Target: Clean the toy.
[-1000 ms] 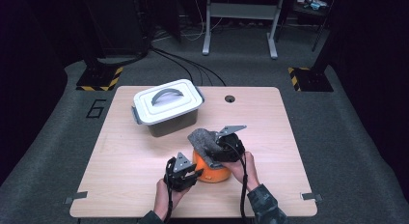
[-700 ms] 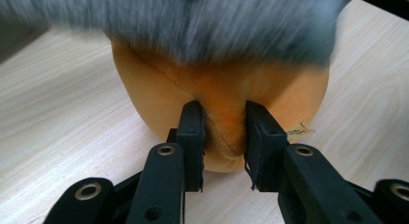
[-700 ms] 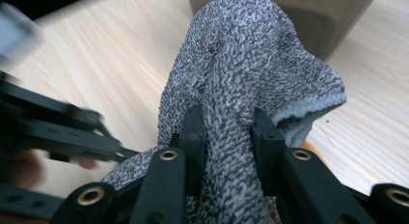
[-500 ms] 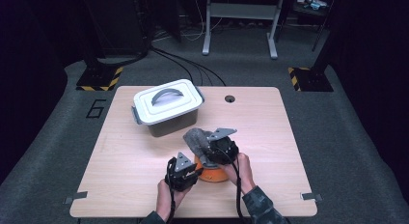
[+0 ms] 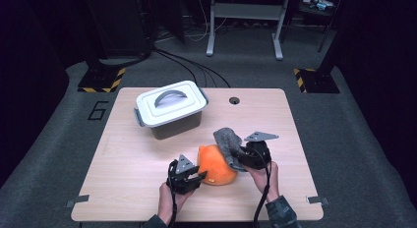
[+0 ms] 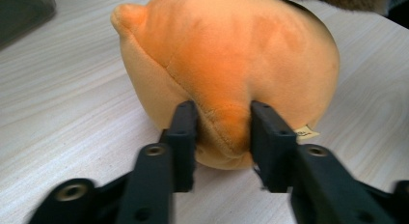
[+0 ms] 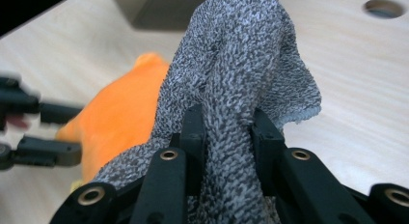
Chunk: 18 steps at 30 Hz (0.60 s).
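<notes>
An orange plush toy (image 5: 215, 165) lies on the wooden table (image 5: 128, 164) near its front edge. My left gripper (image 5: 198, 177) is at the toy's left side. In the left gripper view its jaws (image 6: 223, 120) have just been opening, but they still pinch a fold of the orange plush (image 6: 231, 50). My right gripper (image 5: 242, 157) is at the toy's right and is shut on a grey knitted cloth (image 5: 227, 140). The cloth (image 7: 246, 55) rises in a bunch between the right gripper's (image 7: 226, 122) jaws. One end drapes against the plush (image 7: 120, 118).
A grey box with a white handled lid (image 5: 169, 107) stands shut at the back left of the table. A round hole (image 5: 234, 100) sits near the far edge. The person's hands reach in from the front edge. The left gripper (image 7: 43, 132) shows at the right gripper view's left.
My right gripper has moved to the right with the grey cloth, drawing it off the top of the orange plush. The left hand has stayed in place.
</notes>
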{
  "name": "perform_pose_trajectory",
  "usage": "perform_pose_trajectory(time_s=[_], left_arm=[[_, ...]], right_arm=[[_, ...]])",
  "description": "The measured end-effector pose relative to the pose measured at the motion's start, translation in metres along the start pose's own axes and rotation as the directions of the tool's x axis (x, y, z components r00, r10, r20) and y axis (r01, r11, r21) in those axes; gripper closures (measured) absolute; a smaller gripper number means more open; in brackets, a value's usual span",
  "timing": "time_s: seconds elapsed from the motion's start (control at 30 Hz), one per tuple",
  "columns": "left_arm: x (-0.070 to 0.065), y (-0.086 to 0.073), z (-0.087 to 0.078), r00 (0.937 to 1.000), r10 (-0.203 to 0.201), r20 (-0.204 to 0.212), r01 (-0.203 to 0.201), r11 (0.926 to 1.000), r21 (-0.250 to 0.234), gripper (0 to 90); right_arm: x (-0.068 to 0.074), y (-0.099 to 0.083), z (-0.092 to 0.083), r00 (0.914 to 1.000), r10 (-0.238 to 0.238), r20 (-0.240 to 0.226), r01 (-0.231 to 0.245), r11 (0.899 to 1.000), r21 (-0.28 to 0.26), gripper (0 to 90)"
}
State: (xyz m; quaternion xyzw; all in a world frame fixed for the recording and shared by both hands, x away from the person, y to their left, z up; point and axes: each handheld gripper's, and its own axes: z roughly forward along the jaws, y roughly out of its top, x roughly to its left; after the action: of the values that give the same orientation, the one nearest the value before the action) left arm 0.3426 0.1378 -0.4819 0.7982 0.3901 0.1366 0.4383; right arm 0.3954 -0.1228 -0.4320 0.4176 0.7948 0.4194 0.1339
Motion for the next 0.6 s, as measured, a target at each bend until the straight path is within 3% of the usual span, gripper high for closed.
perform_pose_trajectory(time_s=[0.07, 0.13, 0.23, 0.37, 0.43, 0.53, 0.6], left_arm=[[0.0, -0.001, -0.001, 0.9994, 0.031, 0.018, -0.031, 0.9995, -0.006, 53.5], [-0.002, -0.003, 0.0, 0.9978, 0.066, 0.012, -0.066, 0.9978, -0.011, 56.6], [0.0, -0.003, 0.002, 0.9985, 0.05, 0.022, -0.049, 0.9985, -0.025, 69.6], [-0.003, 0.002, 0.001, 0.9993, 0.036, 0.01, -0.036, 0.9992, -0.018, 72.0], [-0.006, 0.004, 0.001, 0.999, 0.045, 0.0, -0.045, 0.9989, -0.015, 72.1], [-0.007, 0.005, 0.002, 0.9993, 0.036, -0.009, -0.036, 0.9991, -0.024, 72.3], [-0.005, 0.004, 0.002, 0.9998, 0.017, -0.006, -0.017, 0.9997, -0.014, 72.9]], right_arm=[[0.004, -0.004, 0.007, 0.9993, -0.033, 0.018, 0.032, 0.999, 0.039, 72.0], [0.001, -0.009, 0.015, 0.9993, -0.029, 0.024, 0.028, 0.999, 0.043, 72.2], [-0.004, -0.008, 0.02, 0.9997, -0.011, 0.02, 0.01, 0.999, 0.039, 72.1], [0.003, 0.002, 0.012, 0.9994, -0.024, 0.026, 0.024, 1.0, -0.001, 72.1], [0.016, 0.013, 0.006, 0.9989, -0.045, -0.014, 0.044, 0.998, -0.039, 72.1], [0.046, 0.022, 0.012, 0.9899, -0.137, -0.039, 0.136, 0.991, -0.012, 72.0], [0.06, 0.022, 0.02, 0.9822, -0.186, -0.03, 0.186, 0.982, 0.022, 72.0]])
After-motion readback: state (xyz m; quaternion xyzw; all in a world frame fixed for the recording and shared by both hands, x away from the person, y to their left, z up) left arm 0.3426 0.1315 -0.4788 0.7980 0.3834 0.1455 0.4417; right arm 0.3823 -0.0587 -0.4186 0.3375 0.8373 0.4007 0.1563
